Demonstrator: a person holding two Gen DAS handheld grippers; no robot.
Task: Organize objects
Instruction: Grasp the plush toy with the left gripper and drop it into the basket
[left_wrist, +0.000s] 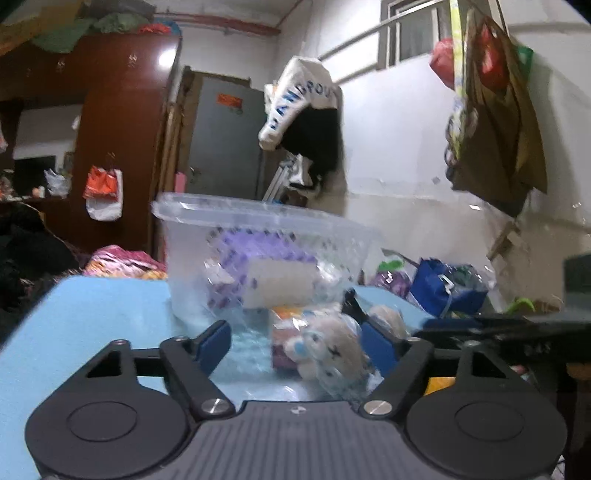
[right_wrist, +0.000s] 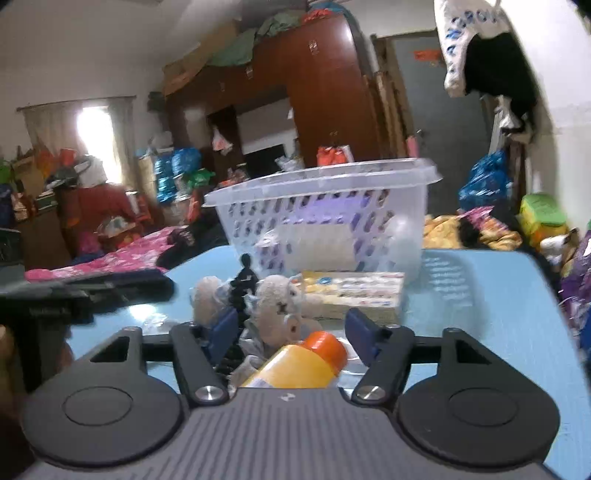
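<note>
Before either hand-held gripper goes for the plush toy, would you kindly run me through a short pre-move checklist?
1. Left hand-held gripper open: ok, wide apart, holding nothing.
2. Right hand-held gripper open: ok, nothing clamped.
3. Plush toy lined up with the left hand-held gripper: ok, though off to its right-hand side.
4. Yellow bottle out of the right hand-held gripper's path: not ok, it lies between its fingers.
5. Basket open on top: ok, though a purple pack already sits inside.
6. Flat box touching the plush toy: cannot tell, the picture is blurred.
</note>
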